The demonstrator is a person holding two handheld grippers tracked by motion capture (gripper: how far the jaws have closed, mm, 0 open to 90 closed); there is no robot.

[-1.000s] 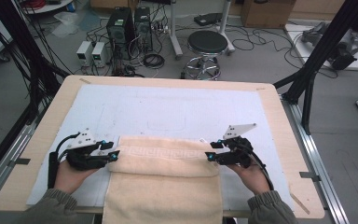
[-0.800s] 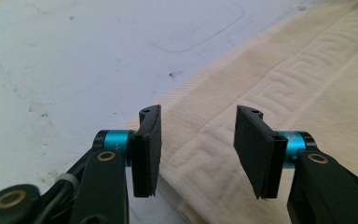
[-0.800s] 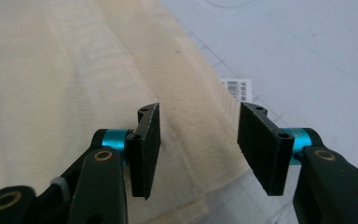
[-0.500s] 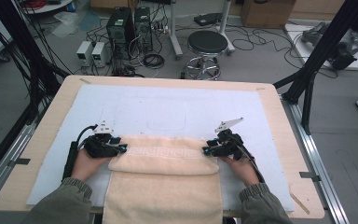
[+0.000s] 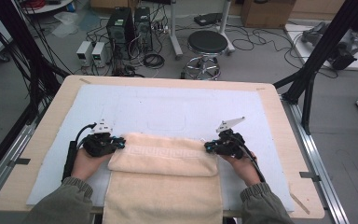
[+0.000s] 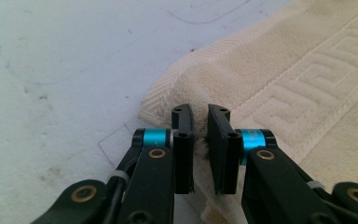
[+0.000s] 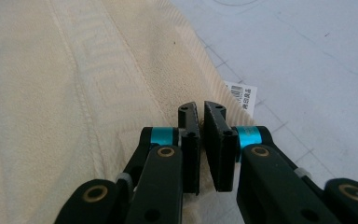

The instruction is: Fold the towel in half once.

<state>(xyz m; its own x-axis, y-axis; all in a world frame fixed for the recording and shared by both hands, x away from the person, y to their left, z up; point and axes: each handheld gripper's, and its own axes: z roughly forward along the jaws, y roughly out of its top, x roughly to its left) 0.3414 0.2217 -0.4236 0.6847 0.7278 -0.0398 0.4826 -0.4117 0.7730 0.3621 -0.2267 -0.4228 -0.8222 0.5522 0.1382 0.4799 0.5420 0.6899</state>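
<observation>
Since a second ago my left gripper (image 5: 120,143) and right gripper (image 5: 208,147) have closed, each pinching a corner of the folded cream terry towel (image 5: 168,161) (woven key-pattern border).

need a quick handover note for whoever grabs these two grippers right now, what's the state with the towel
Left gripper: jaws have just been closing and are now shut on the towel's left corner.
Right gripper: jaws have just been closing too, now shut on the towel's right corner, close to its small white label.
Towel: cream, lying on the white mat at the near side of the table, its near end hanging over the table edge. The far end is folded back toward the person, with the patterned border on top.
Done: one fold-over of the far end, both corners pinched.
Left: probably carry the pinched edge on to finish the fold, then release.
</observation>
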